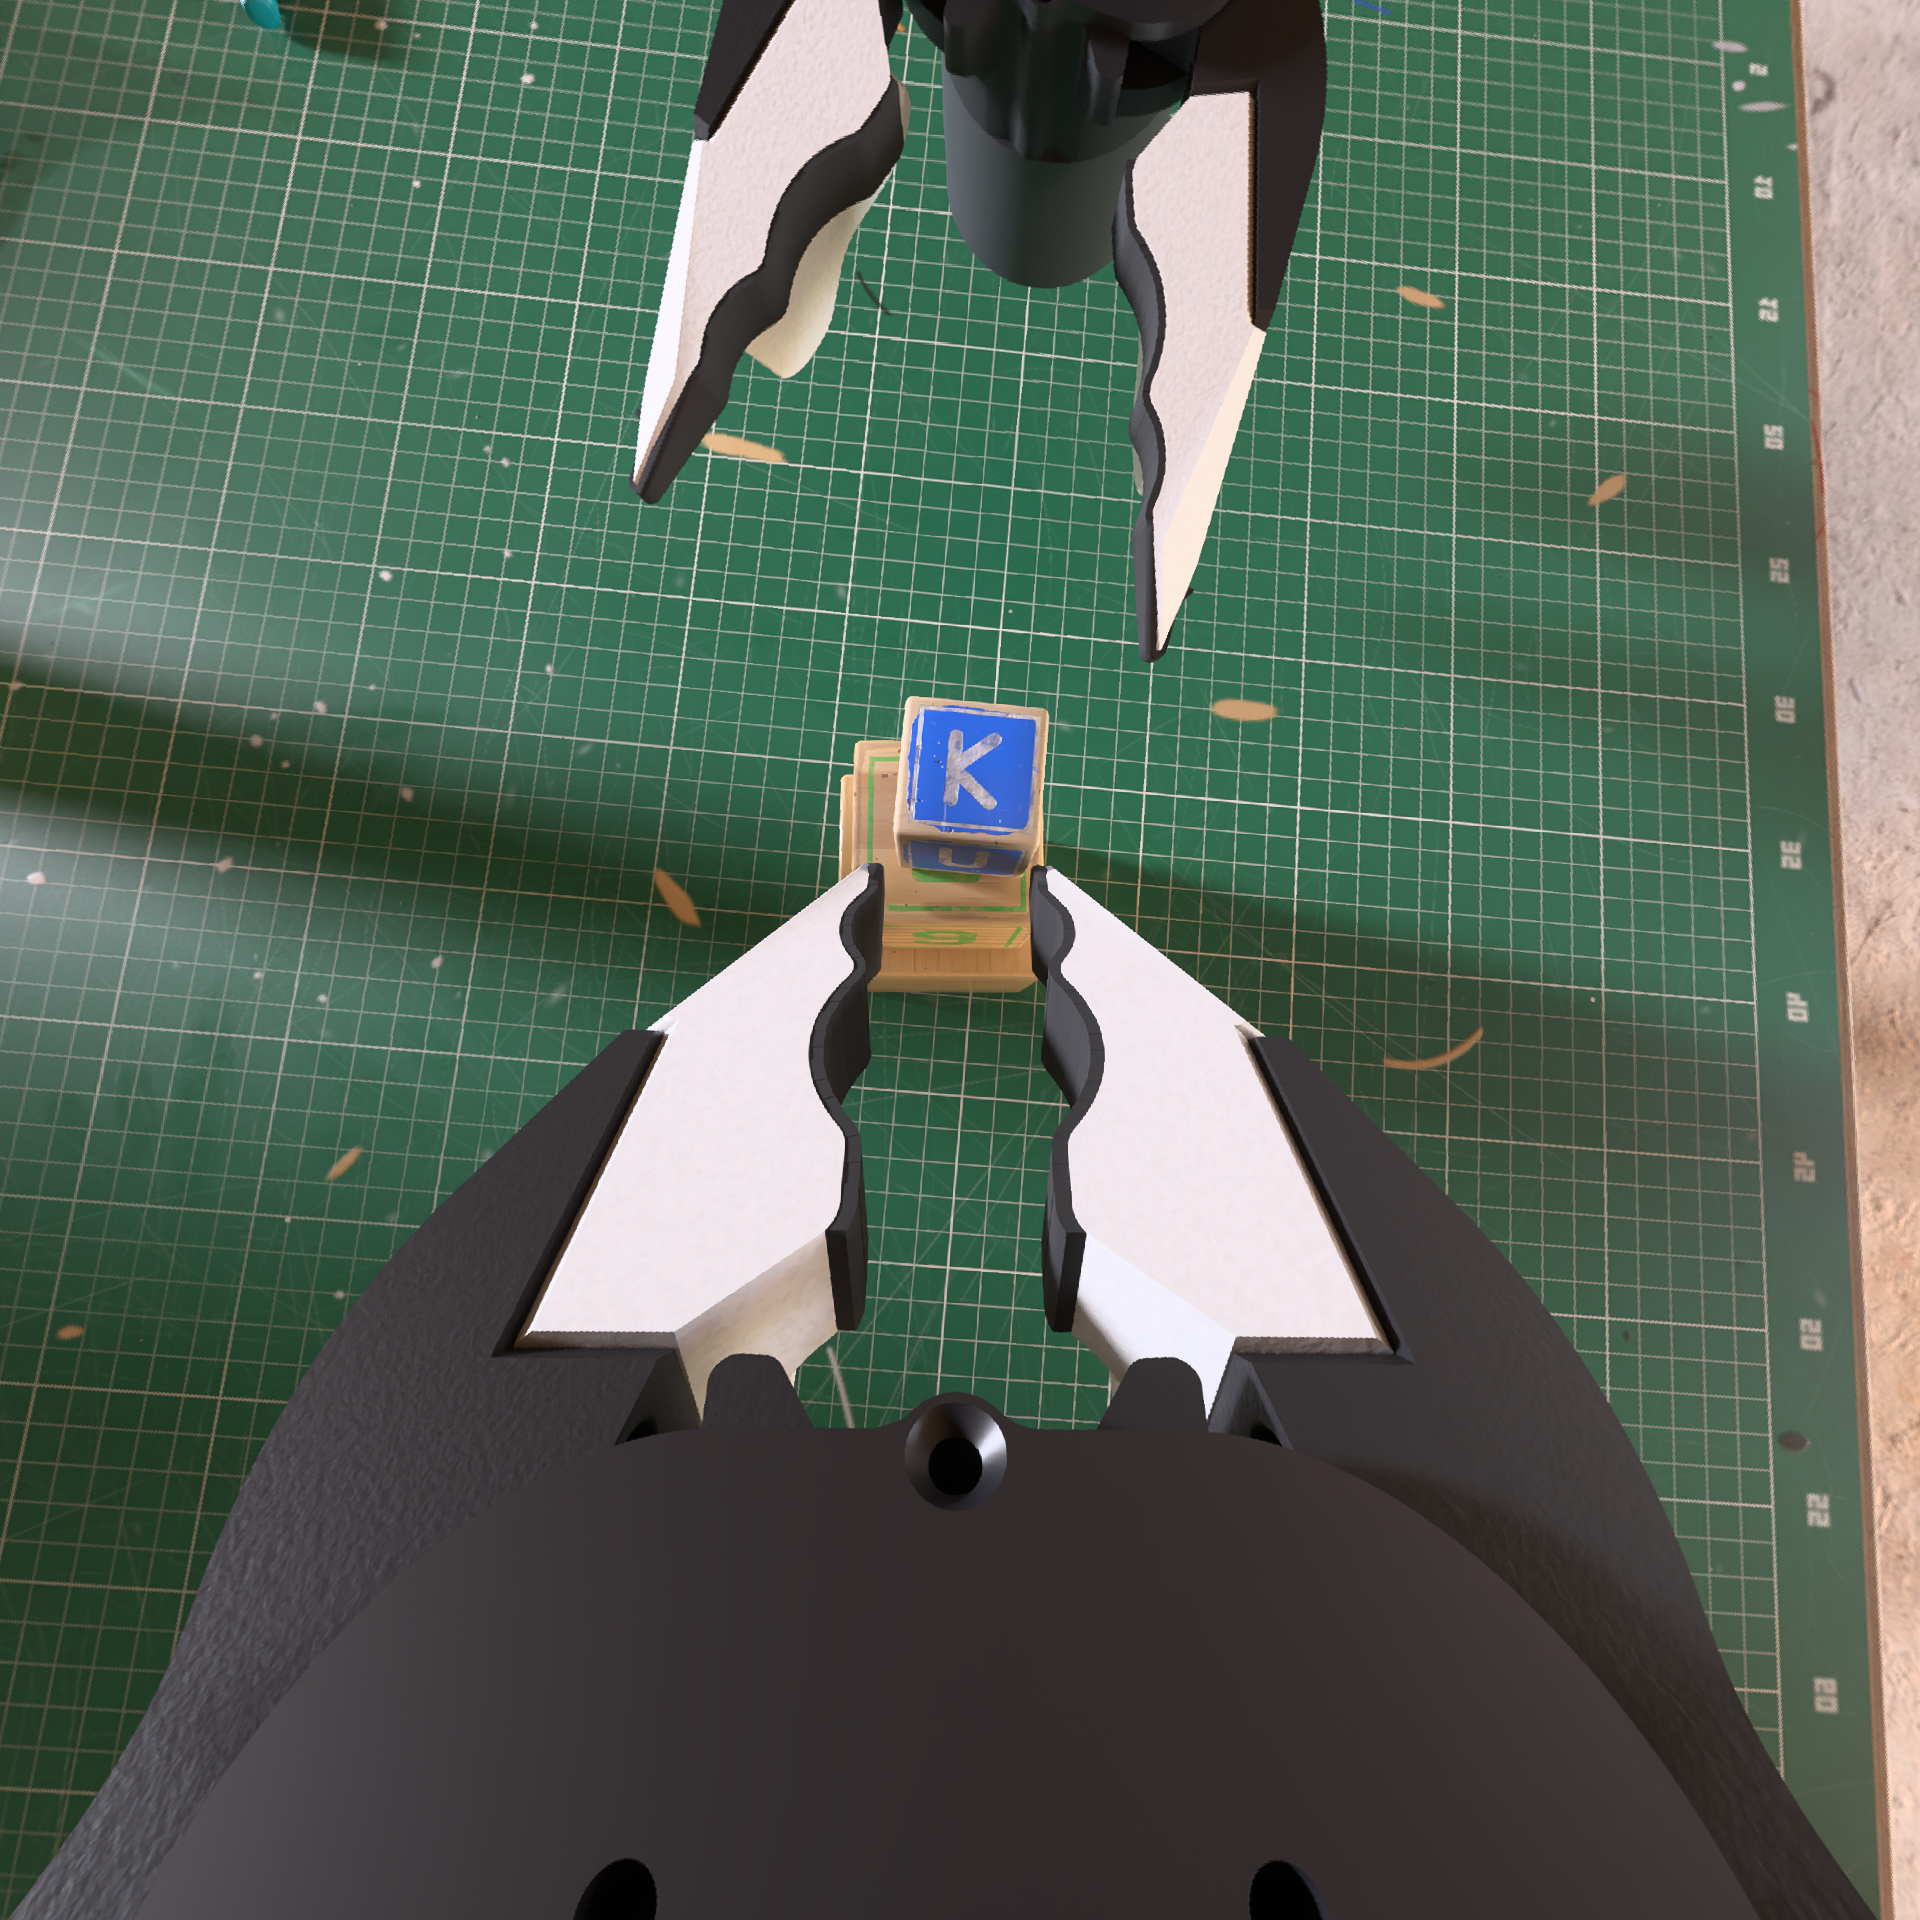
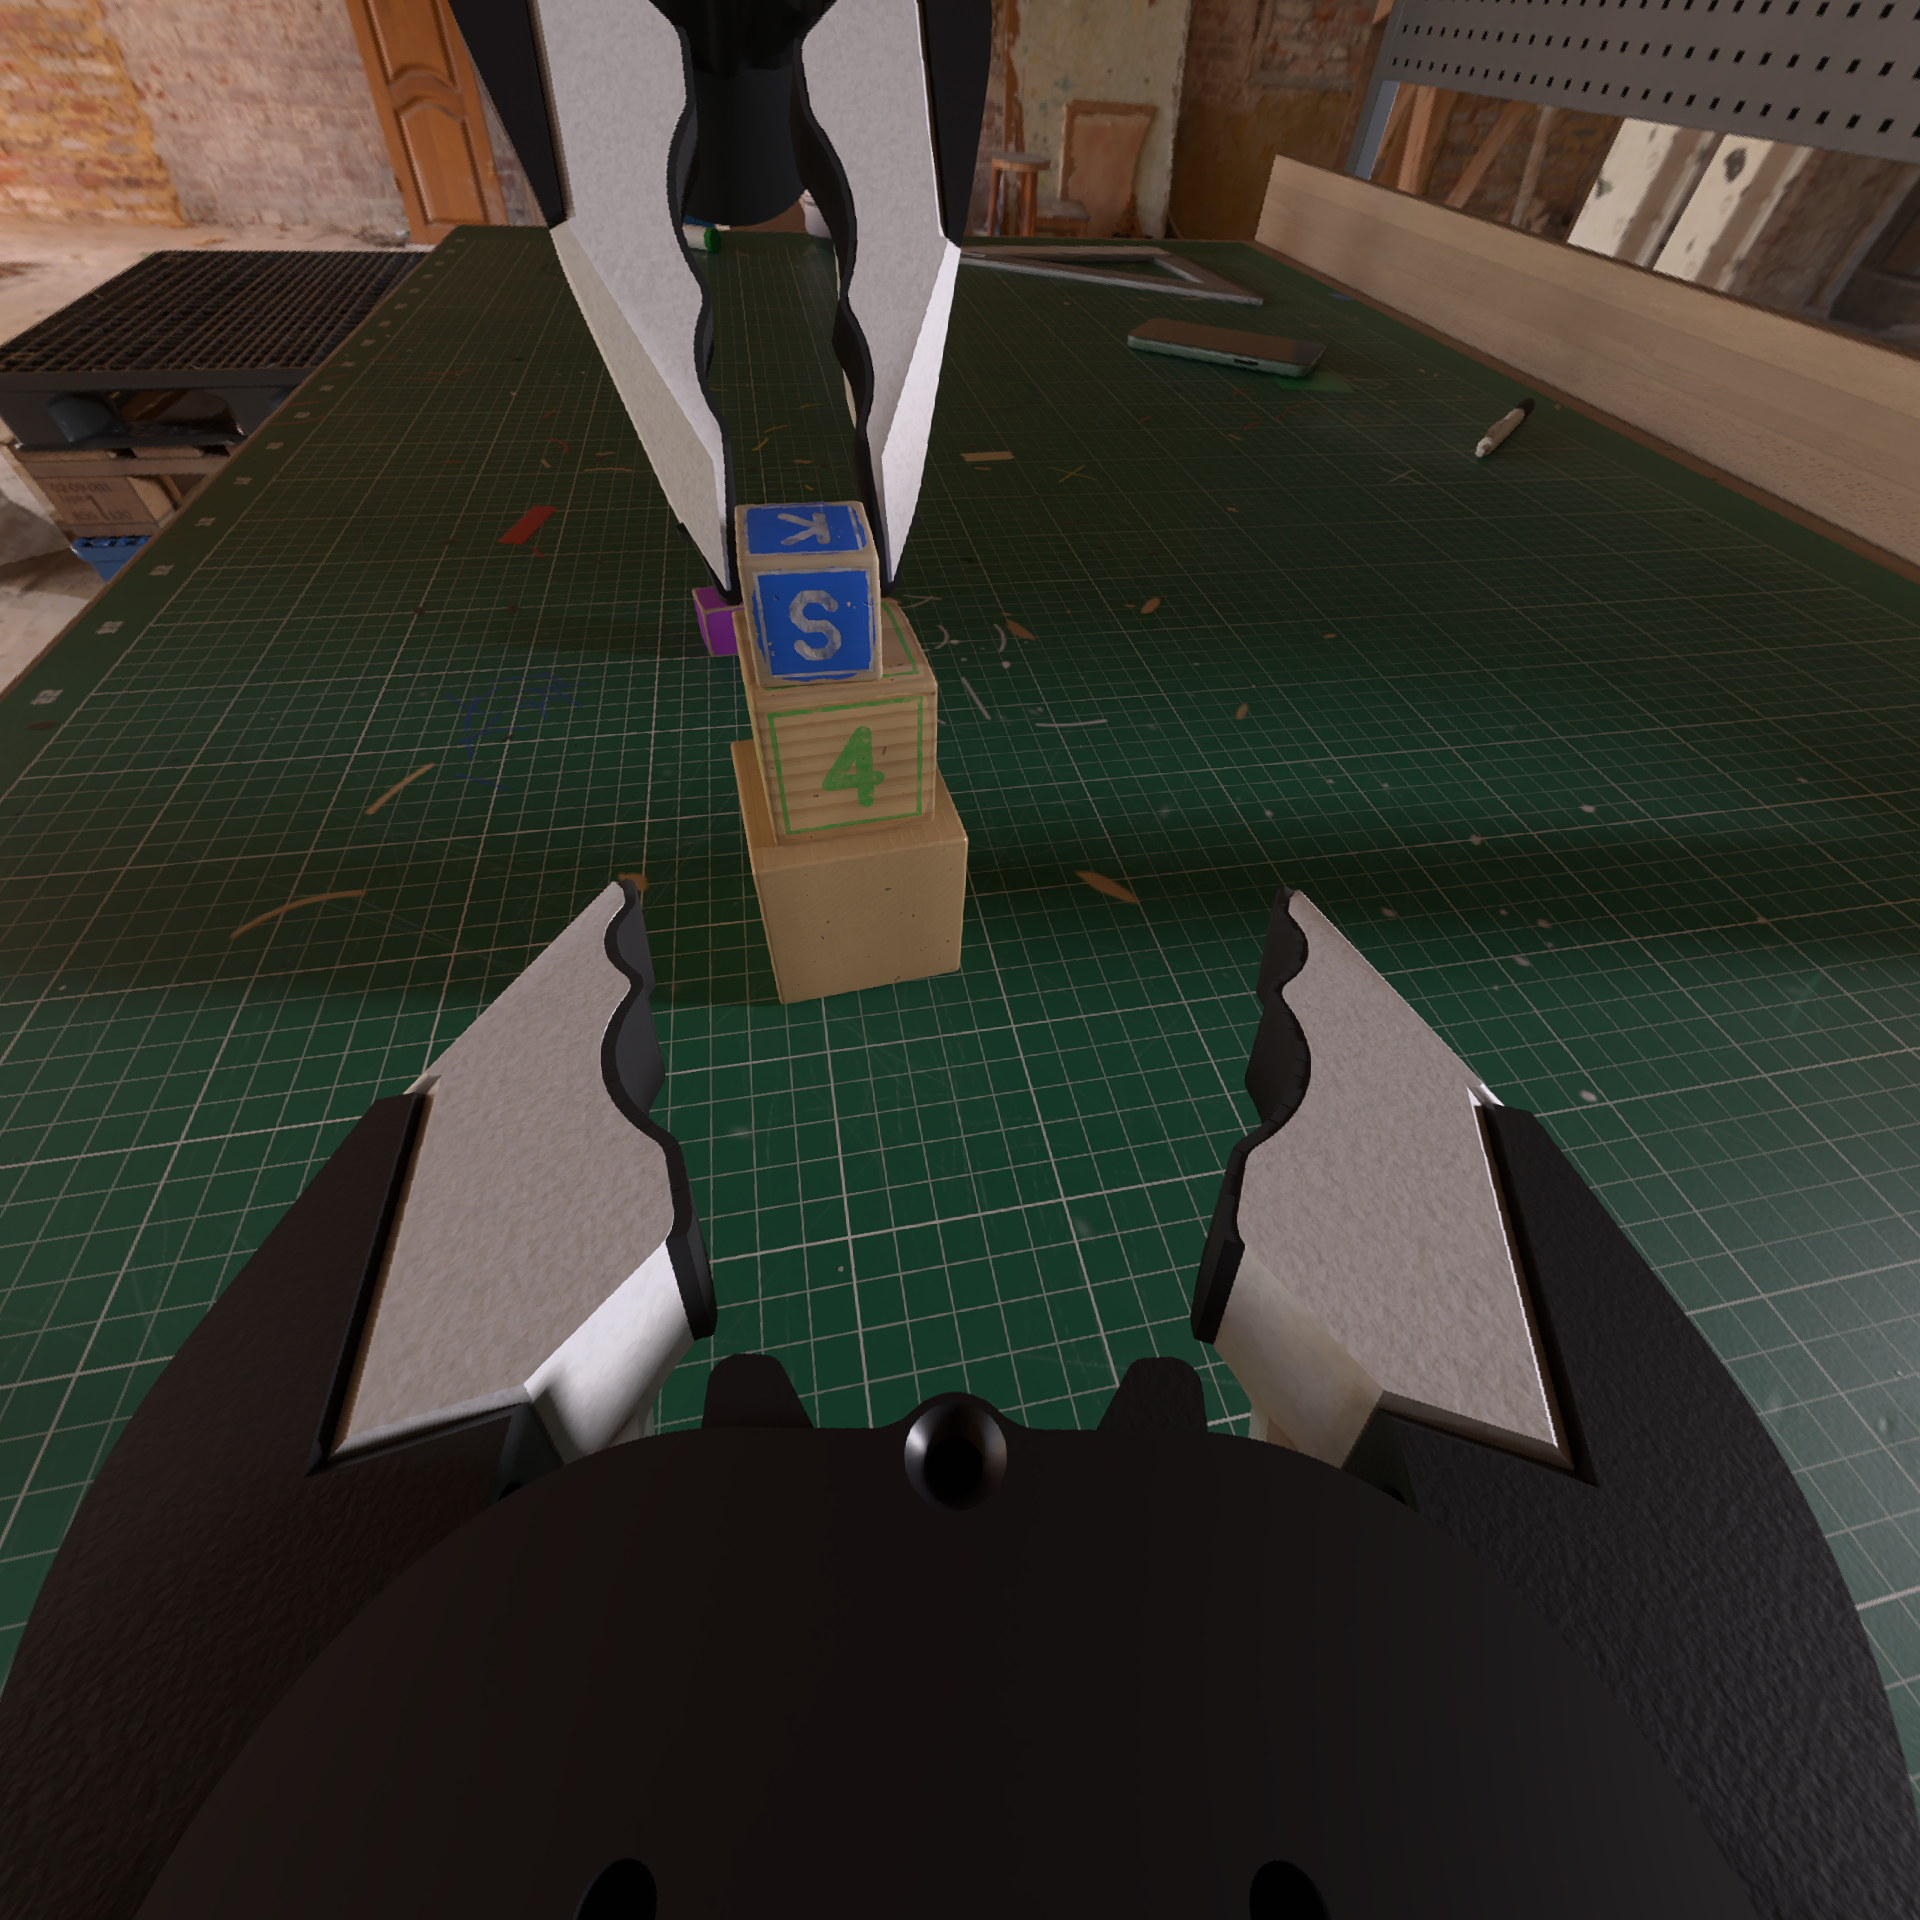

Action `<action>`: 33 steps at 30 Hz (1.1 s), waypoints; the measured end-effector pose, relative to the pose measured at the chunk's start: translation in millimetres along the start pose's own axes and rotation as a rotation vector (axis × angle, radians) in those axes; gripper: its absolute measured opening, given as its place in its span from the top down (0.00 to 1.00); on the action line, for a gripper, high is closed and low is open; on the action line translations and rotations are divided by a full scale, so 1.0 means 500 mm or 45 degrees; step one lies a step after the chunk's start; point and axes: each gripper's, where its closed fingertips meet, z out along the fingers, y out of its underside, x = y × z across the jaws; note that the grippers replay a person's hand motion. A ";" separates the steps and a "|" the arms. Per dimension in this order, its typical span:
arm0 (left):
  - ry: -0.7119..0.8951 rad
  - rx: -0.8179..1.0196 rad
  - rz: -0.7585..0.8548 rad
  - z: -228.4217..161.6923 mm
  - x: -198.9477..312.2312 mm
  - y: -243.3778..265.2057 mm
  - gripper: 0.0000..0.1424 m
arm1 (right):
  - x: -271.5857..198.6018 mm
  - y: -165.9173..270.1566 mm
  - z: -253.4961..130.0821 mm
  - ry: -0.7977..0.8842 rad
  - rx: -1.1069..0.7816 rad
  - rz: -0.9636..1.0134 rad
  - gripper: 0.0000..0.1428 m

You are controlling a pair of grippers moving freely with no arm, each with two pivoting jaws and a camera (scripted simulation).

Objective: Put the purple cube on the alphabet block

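Three blocks high and none squared to the next: we see the blue alphabet block (image 1: 971,774) perched on a green-numbered block (image 2: 847,769), itself on a plain wooden block (image 2: 862,904), each set off-centre and slightly turned.

The left claw (image 1: 956,878) hangs over the stack, its fingers drawn close and flanking the blue block's far side. We cannot tell whether they pinch it or merely stand beside it. The right claw (image 2: 956,904) waits in front of the tower, fingers spread wide and empty.

The purple cube (image 2: 714,620) is not yet in place. It lies on the bench (image 2: 1351,831) behind the tower, close by the left claw's fingertip. Only a sliver shows past the blue block, purple with a paler top edge. Its full size is hidden from us.

The danger, as we judge it, is the tower itself. A claw reaching down for the cube must pass right beside the stack, and a brush could push the top block off or topple the lot. If the left claw does grip the blue block, lifting away could drag it along. Setting the cube down hard or off-centre on so narrow a top could also tip it.
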 end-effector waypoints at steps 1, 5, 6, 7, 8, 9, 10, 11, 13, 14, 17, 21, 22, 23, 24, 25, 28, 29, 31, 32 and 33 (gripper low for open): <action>0.001 0.001 0.001 0.000 0.000 0.000 0.80 | 0.000 0.000 0.000 0.000 -0.001 0.000 0.18; 0.007 0.013 0.003 0.001 0.000 0.000 0.80 | 0.000 0.000 0.000 0.000 -0.002 0.001 0.18; 0.006 0.015 0.003 0.001 -0.001 0.001 0.80 | 0.000 0.000 0.000 -0.001 -0.002 0.001 0.18; 0.008 0.017 0.003 0.001 -0.001 0.001 0.80 | 0.000 0.000 0.000 -0.001 -0.002 0.002 0.18; 0.009 0.019 0.003 0.001 -0.001 0.001 0.80 | 0.000 0.000 0.000 -0.002 -0.003 0.001 0.18; 0.011 0.021 0.005 0.001 -0.001 0.001 0.80 | 0.000 0.000 0.000 -0.002 -0.003 0.001 0.18; 0.015 0.023 0.010 0.001 0.000 0.000 0.80 | 0.000 0.001 0.000 -0.002 -0.004 0.001 0.18; 0.018 0.024 0.015 0.001 0.000 0.000 0.80 | 0.000 0.001 0.001 -0.002 -0.004 0.001 0.18; 0.019 0.025 0.019 0.002 0.000 0.000 0.80 | 0.000 0.001 0.000 -0.002 -0.004 0.001 0.18; 0.020 0.025 0.018 0.002 0.000 0.000 0.80 | 0.000 0.001 0.000 -0.002 -0.004 0.002 0.19; 0.024 0.028 0.014 0.003 0.001 0.000 0.80 | 0.000 0.001 0.001 -0.003 -0.005 0.003 0.19; 0.024 0.041 -0.001 0.005 0.001 -0.002 0.75 | 0.000 0.001 0.000 -0.004 -0.006 0.003 0.19; 0.019 0.041 -0.004 0.003 0.001 -0.002 0.71 | 0.000 0.001 0.000 -0.003 -0.005 0.003 0.19; 0.007 0.039 -0.006 -0.001 -0.001 -0.002 0.66 | 0.000 0.001 0.000 -0.003 -0.005 0.003 0.19; -0.015 0.039 -0.008 -0.009 -0.004 -0.001 0.61 | 0.000 0.001 0.000 -0.002 -0.004 0.003 0.18; -0.049 0.050 -0.010 -0.022 -0.008 -0.001 0.55 | 0.000 0.001 0.000 -0.002 -0.003 0.002 0.18; -0.182 0.137 -0.019 -0.089 -0.021 0.009 0.41 | 0.000 0.001 -0.001 -0.003 -0.002 0.002 0.18; -0.231 0.166 -0.028 -0.116 -0.025 0.020 0.39 | -0.001 0.001 -0.001 -0.004 0.000 0.002 0.18; -0.299 0.215 -0.061 -0.164 -0.027 0.053 0.37 | -0.001 0.000 -0.001 -0.005 0.001 0.002 0.18; -0.322 0.235 -0.085 -0.184 -0.025 0.076 0.37 | -0.001 0.000 -0.001 -0.007 0.000 0.002 0.18; -0.340 0.245 -0.110 -0.198 -0.022 0.101 0.38 | -0.002 0.001 0.000 -0.008 -0.001 0.001 0.18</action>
